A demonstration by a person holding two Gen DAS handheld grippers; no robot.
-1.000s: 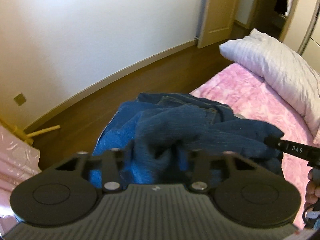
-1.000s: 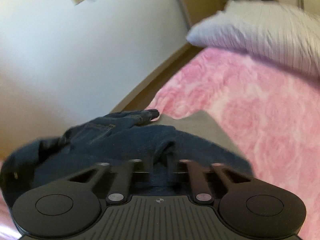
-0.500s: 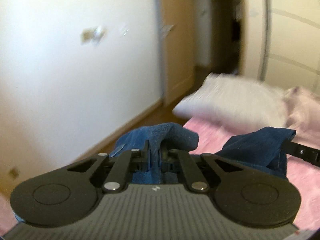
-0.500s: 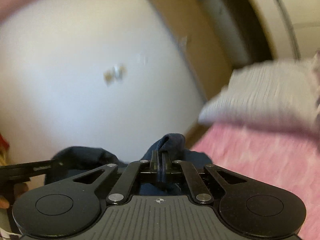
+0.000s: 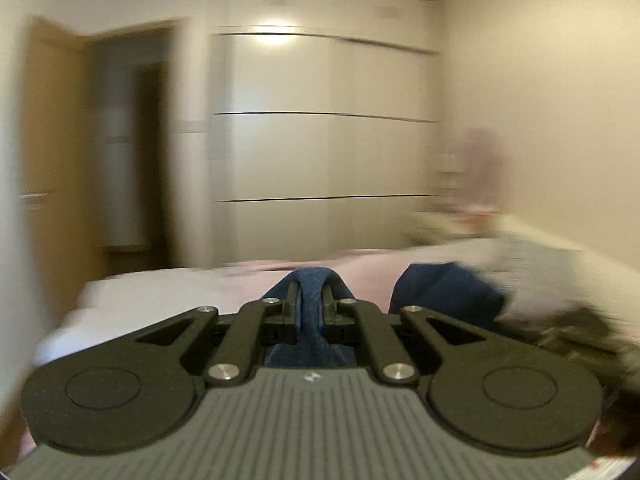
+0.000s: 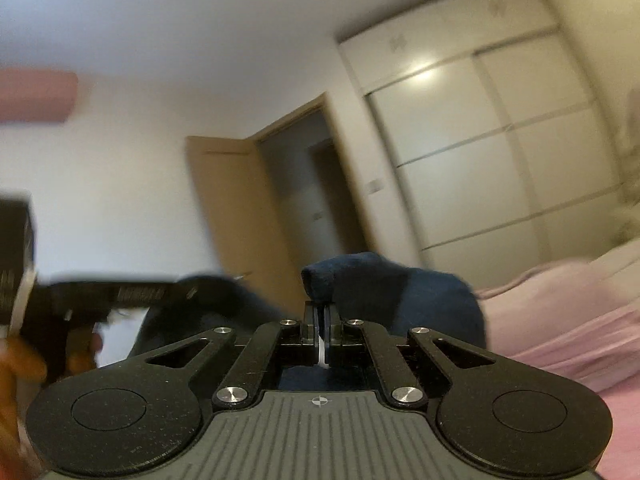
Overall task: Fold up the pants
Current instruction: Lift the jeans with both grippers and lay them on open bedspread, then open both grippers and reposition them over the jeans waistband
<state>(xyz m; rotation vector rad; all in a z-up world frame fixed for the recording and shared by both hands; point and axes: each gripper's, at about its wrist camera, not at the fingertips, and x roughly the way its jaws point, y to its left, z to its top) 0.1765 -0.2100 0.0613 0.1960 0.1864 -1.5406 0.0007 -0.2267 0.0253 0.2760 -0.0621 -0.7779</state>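
Where a second ago both cameras looked down on the heaped pants on the bed, they now face the wardrobe and doorway. Left claw clamped on a fold of blue pants, lifted above the pink bed. Right claw pinched tight on the dark fabric bunched over its tips. Pants hang between the two claws, raised off the bedding. Heavy motion blur.

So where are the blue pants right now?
The blue pants are pinched in both grippers, left gripper and right gripper, lifted above the pink bed.
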